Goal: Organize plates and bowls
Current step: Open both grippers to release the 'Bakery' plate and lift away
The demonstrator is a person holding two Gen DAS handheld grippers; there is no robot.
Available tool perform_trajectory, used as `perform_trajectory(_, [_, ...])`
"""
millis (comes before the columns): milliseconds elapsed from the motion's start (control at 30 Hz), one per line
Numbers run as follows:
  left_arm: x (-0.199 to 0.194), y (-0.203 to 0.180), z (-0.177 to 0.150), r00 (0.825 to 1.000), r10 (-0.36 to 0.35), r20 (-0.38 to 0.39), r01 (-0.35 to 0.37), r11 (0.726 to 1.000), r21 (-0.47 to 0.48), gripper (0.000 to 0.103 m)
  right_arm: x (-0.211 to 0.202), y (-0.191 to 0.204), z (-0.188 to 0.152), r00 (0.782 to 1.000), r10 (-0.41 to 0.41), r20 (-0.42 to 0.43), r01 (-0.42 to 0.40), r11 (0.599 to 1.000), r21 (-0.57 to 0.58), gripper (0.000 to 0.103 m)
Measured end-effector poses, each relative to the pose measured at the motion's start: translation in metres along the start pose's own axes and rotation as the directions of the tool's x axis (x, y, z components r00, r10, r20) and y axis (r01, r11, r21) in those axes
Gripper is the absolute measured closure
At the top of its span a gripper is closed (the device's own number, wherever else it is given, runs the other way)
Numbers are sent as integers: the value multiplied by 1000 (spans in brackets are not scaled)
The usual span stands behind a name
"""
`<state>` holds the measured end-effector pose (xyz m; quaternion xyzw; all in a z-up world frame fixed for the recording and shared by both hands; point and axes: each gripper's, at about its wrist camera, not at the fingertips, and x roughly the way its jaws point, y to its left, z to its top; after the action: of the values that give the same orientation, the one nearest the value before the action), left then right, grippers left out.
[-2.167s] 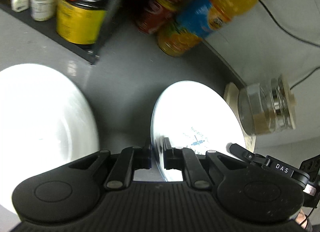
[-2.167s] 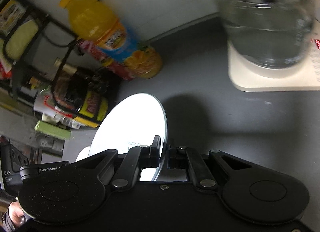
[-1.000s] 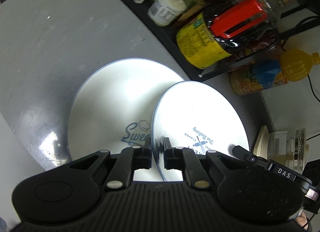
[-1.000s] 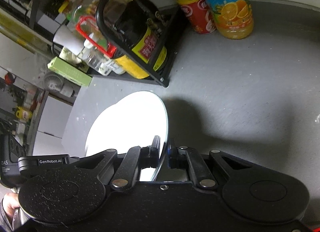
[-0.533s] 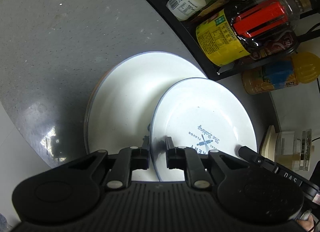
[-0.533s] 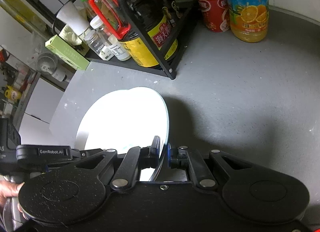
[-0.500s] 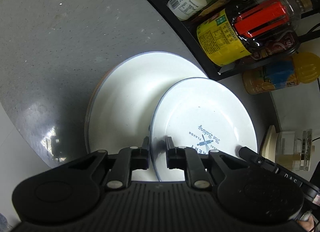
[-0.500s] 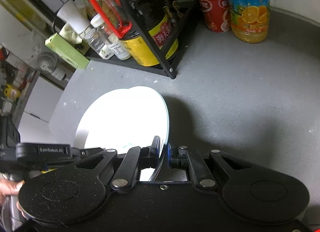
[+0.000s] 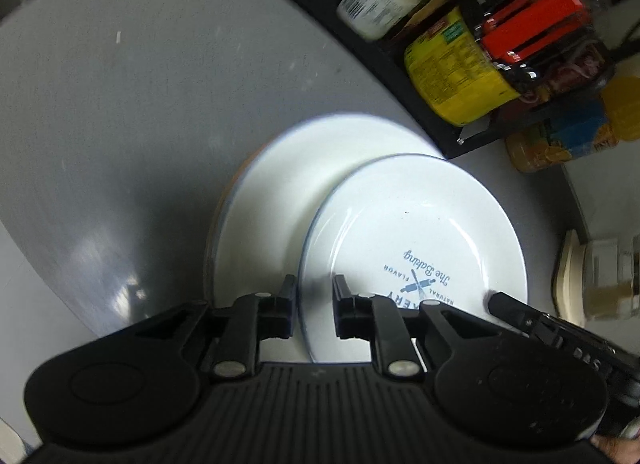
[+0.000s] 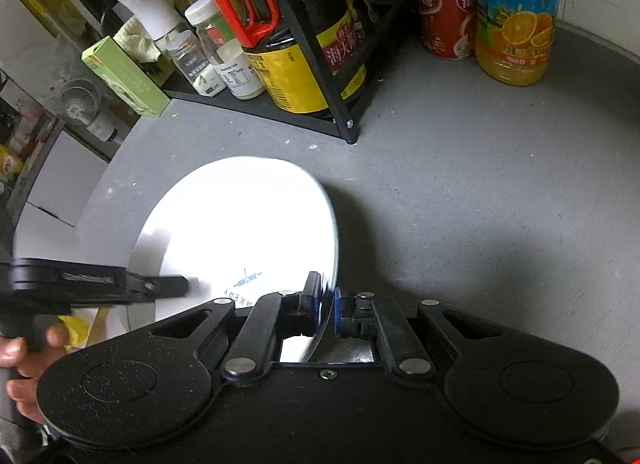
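From the left wrist, a printed plate [image 9: 416, 240] is seen overlapping a larger plate [image 9: 276, 192] on the grey counter [image 9: 120, 104]. The left gripper [image 9: 314, 304] is parted, its fingers set astride the printed plate's near rim without pinching it. A rack [image 9: 440, 104] of bottles is seen far right.

From the right wrist, the right gripper [image 10: 325, 306] is clamped on the plate's right edge. A juice bottle [image 10: 516, 16] is seen far right.

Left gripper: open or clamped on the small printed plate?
Open. In the left wrist view the left gripper straddles the small printed plate's rim with a gap on both sides, its fingers not pressing it.
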<state>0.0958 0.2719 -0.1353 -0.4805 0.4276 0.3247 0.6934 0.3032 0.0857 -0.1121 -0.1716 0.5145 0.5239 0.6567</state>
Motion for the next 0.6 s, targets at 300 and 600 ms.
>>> perform_trajectory(300, [-43,-2,23,996,1,84,-10,995,100,77,3,-4,-2,1000,12,10,-12,998,56,97])
perform_trajectory(600, [-30,12,25,998,27,60,-33,995,95,51,9,-5,0,1000,-22,13,21,995,100,85])
